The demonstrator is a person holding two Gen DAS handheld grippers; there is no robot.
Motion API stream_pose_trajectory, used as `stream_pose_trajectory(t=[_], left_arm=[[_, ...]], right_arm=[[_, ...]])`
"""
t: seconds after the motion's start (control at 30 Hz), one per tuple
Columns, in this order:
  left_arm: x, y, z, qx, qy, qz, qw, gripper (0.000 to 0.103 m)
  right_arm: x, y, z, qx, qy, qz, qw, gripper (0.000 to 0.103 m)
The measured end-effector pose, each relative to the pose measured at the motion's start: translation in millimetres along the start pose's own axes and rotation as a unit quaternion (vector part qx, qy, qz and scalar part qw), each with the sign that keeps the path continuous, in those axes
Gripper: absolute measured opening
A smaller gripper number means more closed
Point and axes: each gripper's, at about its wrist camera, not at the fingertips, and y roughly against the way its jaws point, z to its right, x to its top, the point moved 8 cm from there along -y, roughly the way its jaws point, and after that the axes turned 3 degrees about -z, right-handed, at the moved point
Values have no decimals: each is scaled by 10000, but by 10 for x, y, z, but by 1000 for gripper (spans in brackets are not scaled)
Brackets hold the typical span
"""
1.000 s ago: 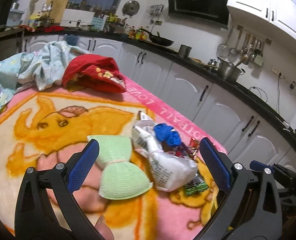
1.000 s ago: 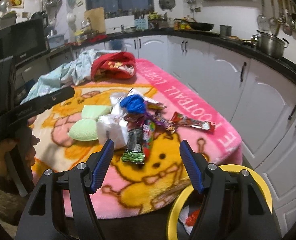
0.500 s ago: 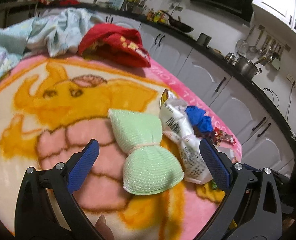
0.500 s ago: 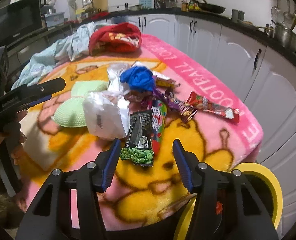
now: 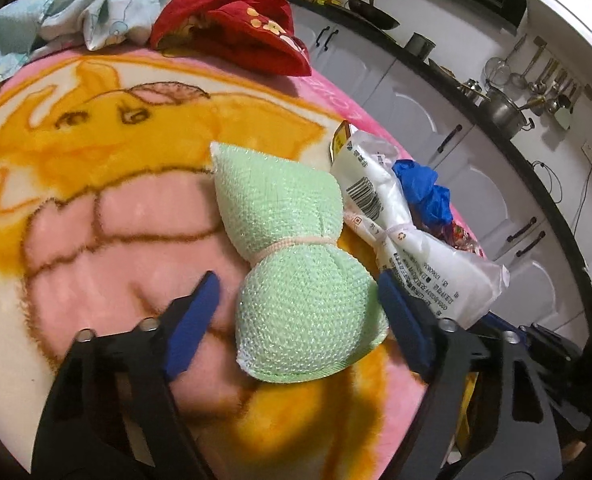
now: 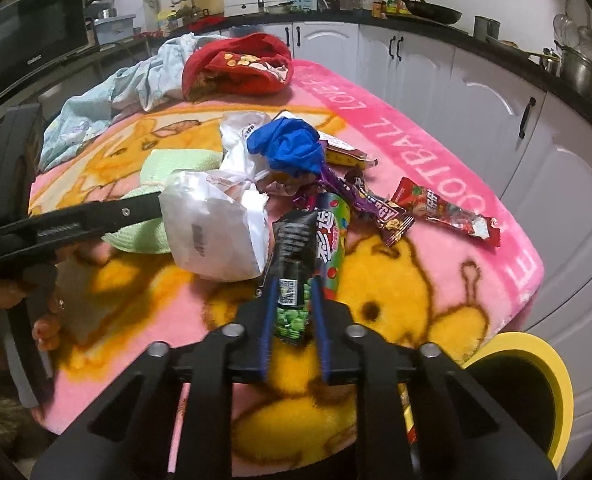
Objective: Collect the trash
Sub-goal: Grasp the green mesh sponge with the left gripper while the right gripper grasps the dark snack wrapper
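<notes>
A pile of trash lies on the pink cartoon blanket (image 6: 468, 288). In it are a white plastic bag (image 6: 211, 232), a blue crumpled piece (image 6: 291, 148), a purple wrapper (image 6: 380, 208) and a red wrapper (image 6: 444, 210). My right gripper (image 6: 294, 282) is closing, its pads pressing both sides of a black-and-green pea snack packet (image 6: 291, 304). A green mesh sponge (image 5: 296, 264) lies beside the white bag (image 5: 396, 216). My left gripper (image 5: 296, 280) straddles the sponge's near half and its jaws are closing. The left pad stands apart from it.
A yellow-rimmed bin (image 6: 552, 364) stands below the table's near right corner. A red cloth (image 6: 239, 64) and a light blue cloth (image 6: 135, 80) lie at the far end. White cabinets (image 6: 516, 128) run close along the right. A hand (image 6: 43, 320) holds the left gripper.
The left gripper came down over the green sponge and its jaws narrowed. The right gripper moved forward to the pea packet and closed on it.
</notes>
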Motion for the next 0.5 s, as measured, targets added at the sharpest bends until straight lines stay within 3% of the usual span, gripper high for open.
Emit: stream_pose_trajectory(t=[0.07, 0.2, 0.5], left_arm=[[-11, 6, 29, -74, -43, -17, 10000, 54], [-44, 12, 90, -61, -207, -33, 9998, 45], [-31, 133, 82, -134, -233, 81, 9996, 34]], right_arm=[[-6, 9, 2, 45, -9, 2, 10000, 14], [2, 47, -10, 98, -16, 59, 9999, 13], [32, 181, -39, 131, 4, 209, 9997, 13]])
